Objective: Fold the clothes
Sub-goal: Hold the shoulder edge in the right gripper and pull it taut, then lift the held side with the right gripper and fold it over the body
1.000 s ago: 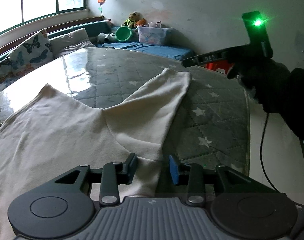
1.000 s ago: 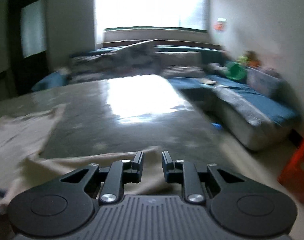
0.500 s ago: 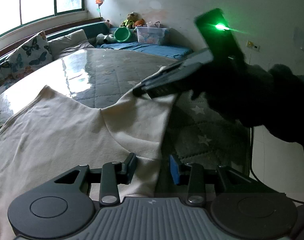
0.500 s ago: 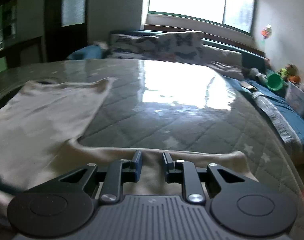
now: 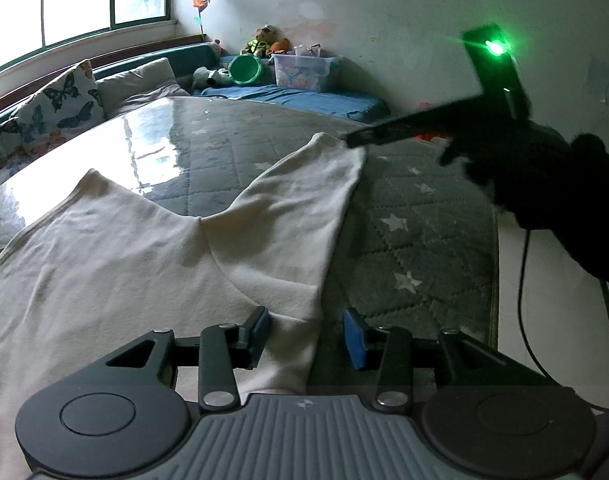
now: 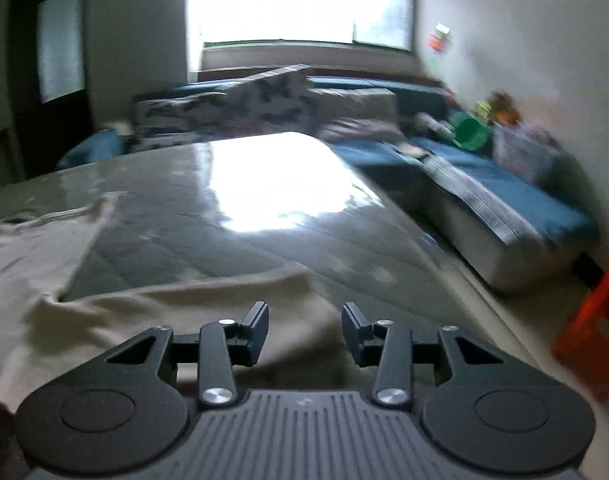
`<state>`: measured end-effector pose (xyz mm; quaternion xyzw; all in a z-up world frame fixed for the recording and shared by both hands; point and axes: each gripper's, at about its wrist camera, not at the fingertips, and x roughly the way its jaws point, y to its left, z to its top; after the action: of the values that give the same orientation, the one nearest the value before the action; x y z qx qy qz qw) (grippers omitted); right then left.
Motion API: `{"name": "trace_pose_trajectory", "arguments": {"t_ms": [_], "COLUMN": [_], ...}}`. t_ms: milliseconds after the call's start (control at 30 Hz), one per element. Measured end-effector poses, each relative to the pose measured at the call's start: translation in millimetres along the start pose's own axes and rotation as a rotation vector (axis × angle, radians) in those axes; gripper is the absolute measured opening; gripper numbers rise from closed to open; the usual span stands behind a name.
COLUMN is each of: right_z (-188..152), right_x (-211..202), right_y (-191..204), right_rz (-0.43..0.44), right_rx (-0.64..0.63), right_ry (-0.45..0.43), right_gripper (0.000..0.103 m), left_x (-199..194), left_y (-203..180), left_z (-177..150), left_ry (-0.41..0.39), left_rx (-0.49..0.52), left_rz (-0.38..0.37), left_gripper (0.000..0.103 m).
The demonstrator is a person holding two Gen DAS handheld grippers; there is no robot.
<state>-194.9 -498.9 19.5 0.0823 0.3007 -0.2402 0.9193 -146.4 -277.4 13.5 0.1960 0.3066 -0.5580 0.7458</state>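
Left wrist view: cream garment (image 5: 152,256) spread flat on the grey star-quilted mattress (image 5: 416,232), body at near left, one sleeve (image 5: 304,200) running away to the far right.
Left gripper (image 5: 306,334): jaws parted, nothing clamped; the sleeve's near edge lies between the two fingers, whether touching I cannot tell.
Right gripper (image 5: 354,140): seen from the left camera, its dark tip sits right at the sleeve's far cuff, green light glowing on top.
Right wrist view: blurred, but the right gripper's jaws stand apart (image 6: 304,330) over cream cloth, gripping nothing that I can make out.
Handling: looks light, soft, floppy; it should drape and wrinkle rather than hold a shape, and may slide easily on the glossy far part of the mattress.
Where to grip: my call is the cuff edge for the right, the sleeve's near hem by the armpit for the left; pinch a thin edge, not a bunch.
Surroundings: butterfly cushions (image 5: 44,116) far left, green bowl (image 5: 245,70), clear storage box (image 5: 304,72) and soft toys (image 5: 264,42) by the far wall, red crate (image 6: 596,320) on the floor at right.
In the way: nothing rests on the garment; the mattress's right edge is near the cuff, and a black cable (image 5: 524,320) hangs beside it.
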Motion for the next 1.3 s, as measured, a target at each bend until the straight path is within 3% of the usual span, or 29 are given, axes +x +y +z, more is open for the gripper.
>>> {"name": "trace_pose_trajectory", "arguments": {"t_ms": [133, 467, 567, 633, 733, 900, 1067, 1133, 1300], "right_z": [-14.0, -21.3, -19.0, -17.0, -15.7, -13.0, -12.2, -12.1, -10.6], "right_x": [-2.7, -3.5, 0.2, 1.4, 0.7, -4.5, -6.8, -7.5, -4.6], "right_y": [-31.3, -36.2, -24.1, -21.8, -21.3, -21.0, -28.9, -32.2, -34.8], "right_rz": [-0.043, 0.033, 0.037, 0.046, 0.054, 0.064, 0.030, 0.022, 0.026], "right_rx": [0.101, 0.164, 0.144, 0.152, 0.166, 0.167, 0.188, 0.199, 0.198], "right_ry": [0.037, 0.038, 0.033, 0.035, 0.031, 0.015, 0.002, 0.001, 0.000], "right_gripper": [0.043, 0.041, 0.031, 0.010, 0.006, 0.006, 0.012, 0.022, 0.033], "left_x": [-0.7, -1.7, -1.0, -1.1, -1.2, -0.1, -0.5, -0.7, -2.3], "left_y": [-3.0, -8.8, -9.9, -10.9, -11.0, -10.5, -10.3, -9.3, -5.9], "left_z": [0.3, 1.0, 0.5, -0.1, -0.8, -2.1, -2.5, -2.5, -1.3], "left_ry": [0.000, 0.003, 0.006, 0.007, 0.006, 0.007, 0.005, 0.005, 0.001], "left_rx": [0.003, 0.025, 0.029, 0.034, 0.034, 0.031, 0.031, 0.029, 0.017], "left_rz": [0.008, 0.032, 0.030, 0.033, 0.034, 0.034, 0.034, 0.036, 0.043], "left_gripper": [0.048, 0.051, 0.051, 0.051, 0.053, 0.053, 0.055, 0.055, 0.056]}}
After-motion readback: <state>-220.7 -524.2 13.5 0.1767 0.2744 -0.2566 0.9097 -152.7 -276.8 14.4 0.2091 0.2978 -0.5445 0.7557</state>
